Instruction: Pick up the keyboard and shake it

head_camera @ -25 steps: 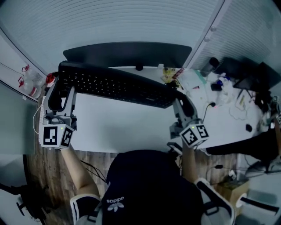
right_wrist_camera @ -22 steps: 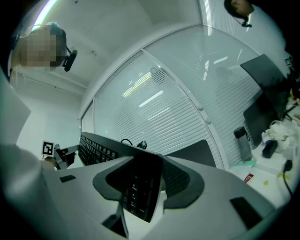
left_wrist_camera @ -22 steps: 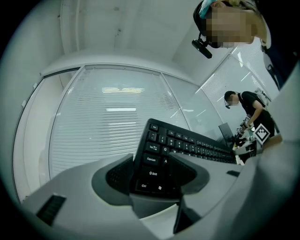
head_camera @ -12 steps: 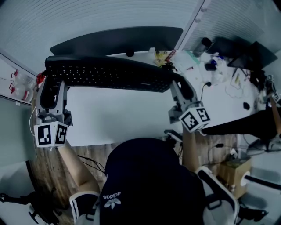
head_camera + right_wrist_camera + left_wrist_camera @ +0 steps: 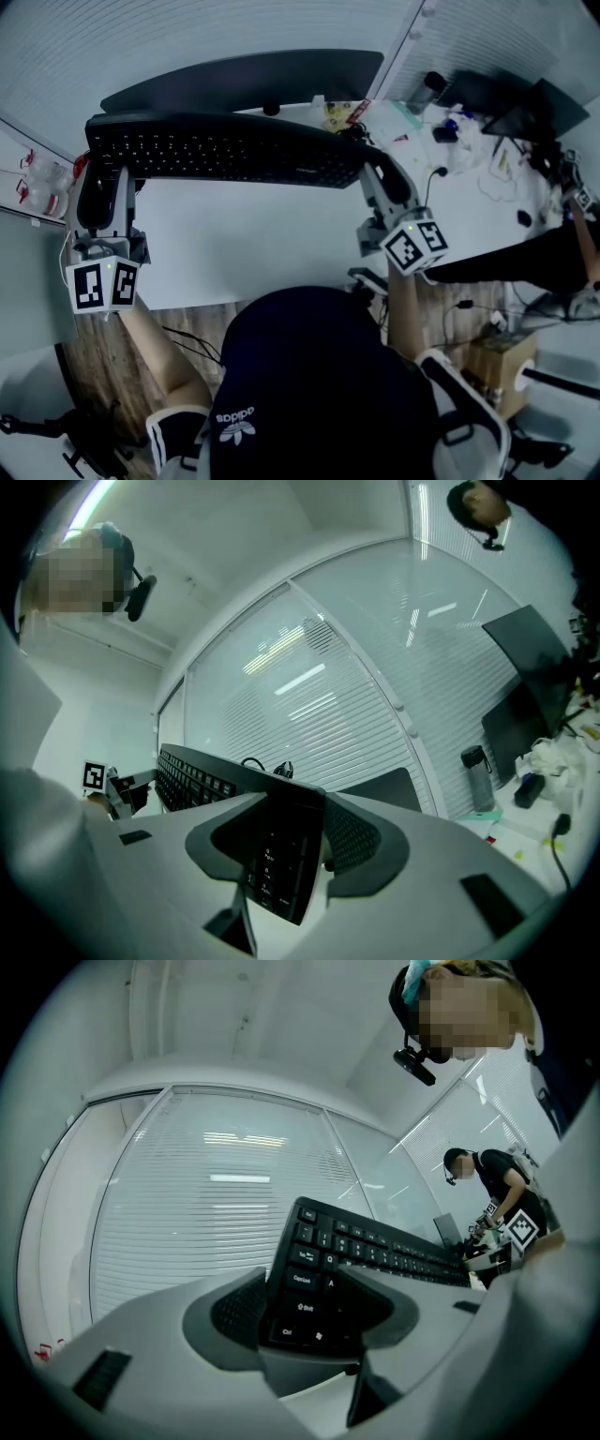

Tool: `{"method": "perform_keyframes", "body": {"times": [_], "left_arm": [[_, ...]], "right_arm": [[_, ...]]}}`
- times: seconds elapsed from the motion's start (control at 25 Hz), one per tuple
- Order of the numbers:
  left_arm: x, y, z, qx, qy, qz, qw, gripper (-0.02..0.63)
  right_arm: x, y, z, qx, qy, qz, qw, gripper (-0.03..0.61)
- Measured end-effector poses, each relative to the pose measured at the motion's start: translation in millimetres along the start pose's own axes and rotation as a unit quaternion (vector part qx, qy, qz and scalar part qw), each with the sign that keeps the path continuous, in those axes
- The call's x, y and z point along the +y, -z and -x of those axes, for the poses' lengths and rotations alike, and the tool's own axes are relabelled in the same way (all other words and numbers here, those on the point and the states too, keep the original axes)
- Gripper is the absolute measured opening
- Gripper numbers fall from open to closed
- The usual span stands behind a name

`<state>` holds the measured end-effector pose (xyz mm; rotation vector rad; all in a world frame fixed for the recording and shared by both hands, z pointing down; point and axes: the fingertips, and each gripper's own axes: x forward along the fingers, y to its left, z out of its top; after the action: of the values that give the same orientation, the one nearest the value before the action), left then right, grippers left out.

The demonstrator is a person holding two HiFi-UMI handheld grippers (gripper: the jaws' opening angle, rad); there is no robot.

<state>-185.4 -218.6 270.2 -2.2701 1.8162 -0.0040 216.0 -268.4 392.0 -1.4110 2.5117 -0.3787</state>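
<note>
A long black keyboard (image 5: pixel 225 150) hangs above the white desk (image 5: pixel 244 248), roughly level, held at both ends. My left gripper (image 5: pixel 101 178) is shut on its left end; in the left gripper view the keyboard (image 5: pixel 375 1252) runs away to the right from between the pads of the left gripper (image 5: pixel 309 1302). My right gripper (image 5: pixel 372 173) is shut on the right end; in the right gripper view the keyboard (image 5: pixel 202 775) stretches off to the left from the jaws of the right gripper (image 5: pixel 292 841), which clamp its edge.
A dark monitor (image 5: pixel 244 80) stands behind the keyboard, in front of a glass wall with blinds. The right part of the desk holds clutter (image 5: pixel 450 131), cables and a bottle (image 5: pixel 431 89). Another person (image 5: pixel 497 1180) stands to the right. A cardboard box (image 5: pixel 502 370) sits on the floor.
The head view has shifted, so everything sits higher and further left. The keyboard looks a little more level now. Both grippers keep their grip on its ends.
</note>
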Motion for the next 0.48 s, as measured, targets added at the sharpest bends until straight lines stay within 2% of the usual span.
{"method": "perform_keyframes", "body": {"times": [0.48], "left_arm": [[0.7, -2.2, 1.2, -0.006, -0.003, 0.003, 1.0, 0.235]], "right_arm": [[1.0, -1.6, -1.9, -0.003, -0.001, 0.0, 1.0, 0.17]]}}
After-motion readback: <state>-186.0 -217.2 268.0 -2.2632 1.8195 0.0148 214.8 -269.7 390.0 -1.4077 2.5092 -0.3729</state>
